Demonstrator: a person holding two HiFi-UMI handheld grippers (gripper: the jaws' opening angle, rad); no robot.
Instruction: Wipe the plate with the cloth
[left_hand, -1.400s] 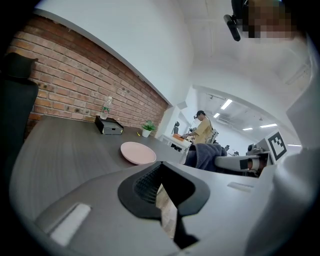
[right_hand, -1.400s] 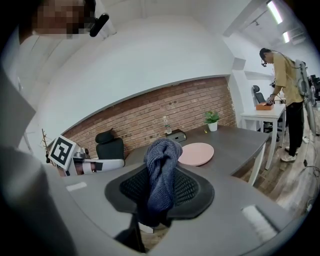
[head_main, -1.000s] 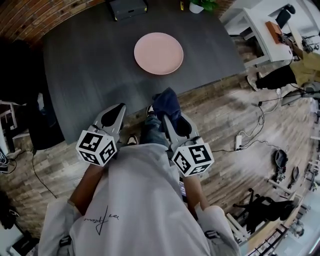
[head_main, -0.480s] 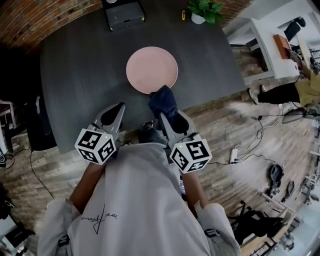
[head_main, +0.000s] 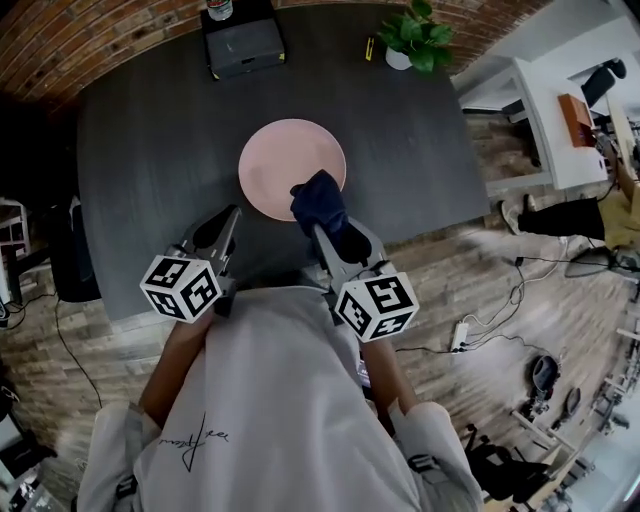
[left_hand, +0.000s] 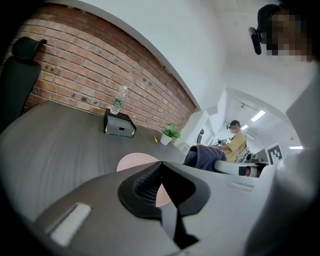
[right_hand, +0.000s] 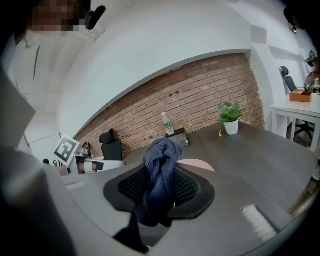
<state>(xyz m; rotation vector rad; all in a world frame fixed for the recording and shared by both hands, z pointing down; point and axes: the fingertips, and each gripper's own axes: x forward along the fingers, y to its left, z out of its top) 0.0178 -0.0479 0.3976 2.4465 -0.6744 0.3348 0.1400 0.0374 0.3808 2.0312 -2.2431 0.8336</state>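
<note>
Since the cloth (head_main: 318, 200) is clamped as a dark blue bunch in the jaws of the right gripper (head_main: 320, 226), the coming move turns on where the plate (head_main: 275, 165) lies from that bunch: just ahead along the jaws' own line, in the middle of the tabletop (head_main: 140, 150). From the head view the bunch already overlaps the plate's near right rim, though I cannot tell whether it touches the surface or hangs above it. The left gripper (head_main: 229, 216) has its jaws closed on nothing and sits short of the plate's near left edge, so the right hand is the nearer. By my reading, wiping needs the bunch lowered and swept away across the pink face.
</note>
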